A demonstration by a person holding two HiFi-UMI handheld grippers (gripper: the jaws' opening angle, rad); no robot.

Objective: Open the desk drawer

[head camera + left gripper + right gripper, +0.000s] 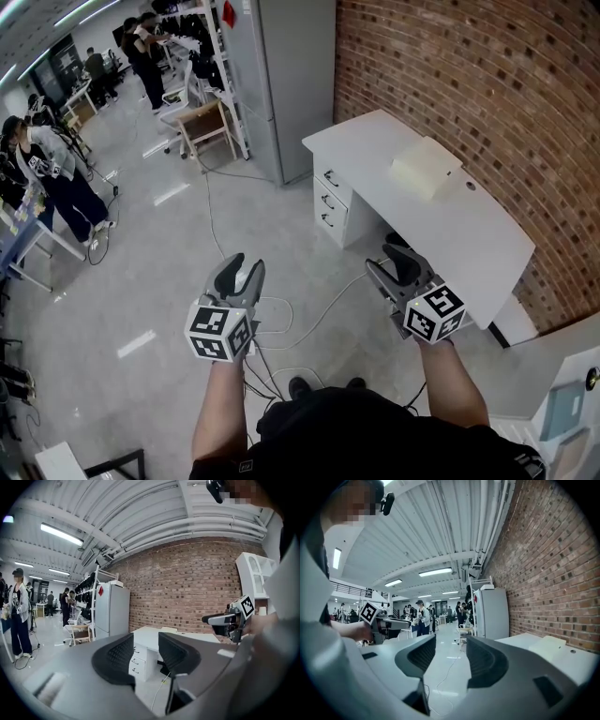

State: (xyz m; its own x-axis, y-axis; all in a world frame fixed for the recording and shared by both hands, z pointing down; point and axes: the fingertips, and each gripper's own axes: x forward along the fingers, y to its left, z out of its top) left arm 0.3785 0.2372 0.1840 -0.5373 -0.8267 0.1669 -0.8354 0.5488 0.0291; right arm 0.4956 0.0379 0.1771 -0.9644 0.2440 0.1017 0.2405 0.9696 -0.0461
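Left tongs [246, 265] and right tongs [388, 259] were both spread, empty, well short of the drawers [330, 198], which sat shut ahead, between the two.

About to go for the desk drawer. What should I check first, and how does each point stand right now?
1. Left hand-held gripper jaws apart, nothing between them: ok.
2. Right hand-held gripper jaws apart, empty: ok.
3. Drawers in the white desk all shut, handles in view: ok.
4. Either gripper at a handle: not ok, both are well short of the desk.
5. Path: not ok, a cable lies between you and the drawers.
6. Which drawer is meant: cannot tell.
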